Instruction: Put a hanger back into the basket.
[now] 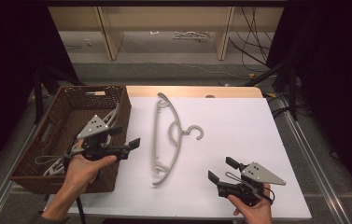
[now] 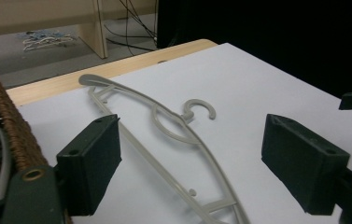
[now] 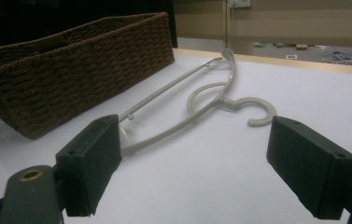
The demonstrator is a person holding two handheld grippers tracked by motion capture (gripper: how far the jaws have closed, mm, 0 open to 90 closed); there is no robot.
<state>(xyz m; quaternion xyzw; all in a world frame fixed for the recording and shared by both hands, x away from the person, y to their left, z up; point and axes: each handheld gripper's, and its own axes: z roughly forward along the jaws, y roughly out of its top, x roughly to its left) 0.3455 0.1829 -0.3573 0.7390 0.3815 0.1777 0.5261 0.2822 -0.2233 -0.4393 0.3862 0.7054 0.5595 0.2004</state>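
A grey plastic hanger [image 1: 155, 135] lies flat on the white table top, its hook pointing right. My left gripper [image 1: 126, 136] hovers over the right rim of the brown wicker basket [image 1: 123, 105], just left of the hanger, open with nothing between its jaws. In the left gripper view the hanger [image 2: 200, 102] lies on the table ahead, between the wide-apart jaws of that gripper [image 2: 190, 168]. My right gripper [image 1: 222, 170] rests near the table's front right, open and empty, aimed toward the hanger [image 3: 250, 100]. In the right gripper view its jaws [image 3: 194, 165] stand wide apart.
The basket [image 3: 80, 60] stands at the table's left edge and holds more grey hangers [image 1: 113, 115]. A wooden strip [image 1: 187, 91] runs along the table's far edge. Beyond it are a wooden shelf frame and cables on the floor. Dark curtains flank both sides.
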